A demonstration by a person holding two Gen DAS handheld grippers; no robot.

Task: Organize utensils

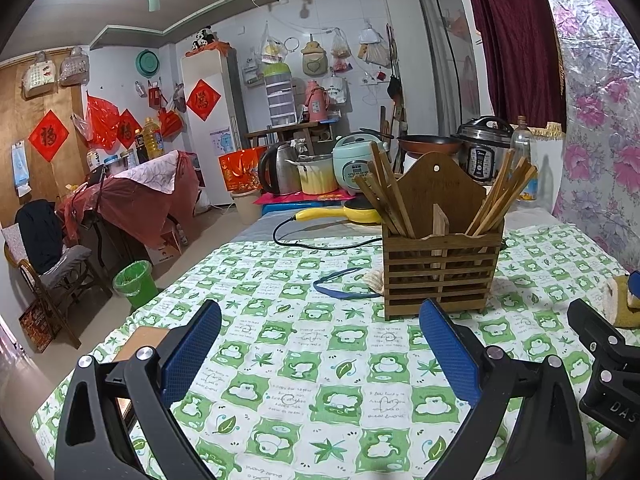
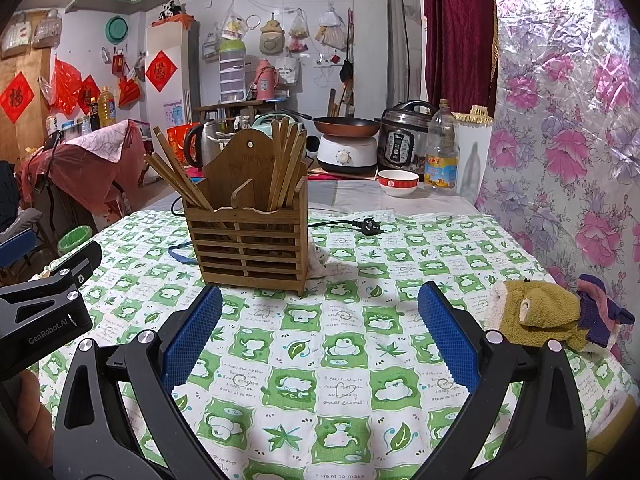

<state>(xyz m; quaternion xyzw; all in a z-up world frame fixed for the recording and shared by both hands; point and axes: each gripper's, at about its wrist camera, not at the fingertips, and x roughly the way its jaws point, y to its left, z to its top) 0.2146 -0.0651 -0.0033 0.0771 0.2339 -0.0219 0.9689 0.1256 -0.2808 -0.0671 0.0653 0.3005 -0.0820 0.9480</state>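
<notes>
Both the left gripper (image 1: 320, 344) and right gripper (image 2: 320, 332) have fingers wide, empty. The chopsticks (image 2: 286, 168) in the wooden holder (image 2: 248, 248) seem light, stiff, slippery; grip mid-shaft.

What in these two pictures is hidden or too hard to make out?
- Lower ends of the wooden chopsticks: both views, behind the slatted wooden holder.
- Engraving on the holder's back panel: too faint, both views.
- White crumpled thing behind the holder: mostly hidden.
- Blue strap: holder covers one end.
</notes>
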